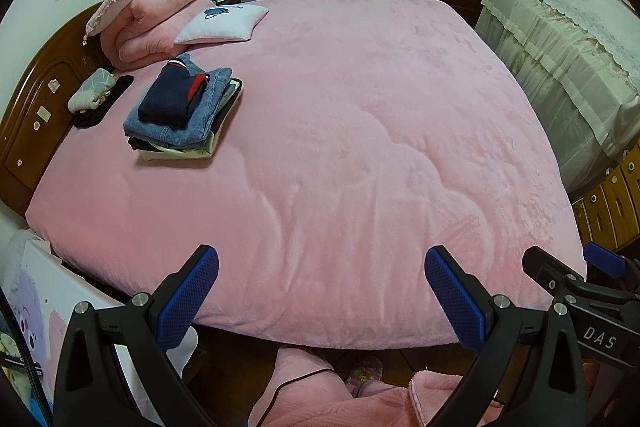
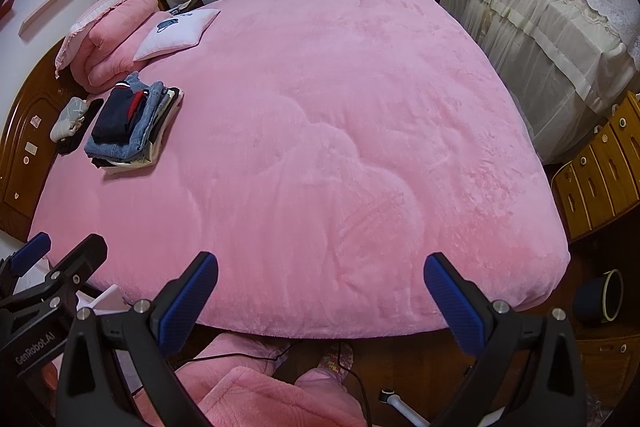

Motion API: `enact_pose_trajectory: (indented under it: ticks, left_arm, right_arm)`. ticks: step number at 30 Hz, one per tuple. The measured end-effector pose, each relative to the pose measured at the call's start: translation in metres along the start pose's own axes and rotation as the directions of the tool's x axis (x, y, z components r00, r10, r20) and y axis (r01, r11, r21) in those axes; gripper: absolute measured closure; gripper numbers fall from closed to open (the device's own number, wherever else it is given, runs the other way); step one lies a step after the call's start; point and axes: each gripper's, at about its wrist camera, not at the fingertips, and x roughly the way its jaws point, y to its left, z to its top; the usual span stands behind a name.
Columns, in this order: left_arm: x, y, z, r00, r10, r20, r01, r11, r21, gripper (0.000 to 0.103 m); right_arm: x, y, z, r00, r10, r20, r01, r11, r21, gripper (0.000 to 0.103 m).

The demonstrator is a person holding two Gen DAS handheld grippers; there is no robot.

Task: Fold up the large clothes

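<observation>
Meanwhile, left gripper (image 1: 322,269) and right gripper (image 2: 321,275) hover with jaws spread, empty, above the pink bed (image 1: 360,131); folded clothes (image 1: 182,111) sit stacked near the headboard. Next garment likely needs spreading flat first.

Looked from the foot edge across the pink bed (image 1: 360,127), side by side; shared its whole top.
</observation>
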Motion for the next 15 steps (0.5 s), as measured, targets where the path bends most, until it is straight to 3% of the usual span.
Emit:
enact_pose_trajectory:
  ticks: [15]
  left_arm:
    - [0.009, -0.001, 0.009, 1.0, -0.008, -0.006, 0.008, 1.0, 0.006, 0.001]
  right_arm:
    - [0.013, -0.001, 0.015, 1.0, -0.017, -0.015, 0.017, 1.0, 0.008, 0.0]
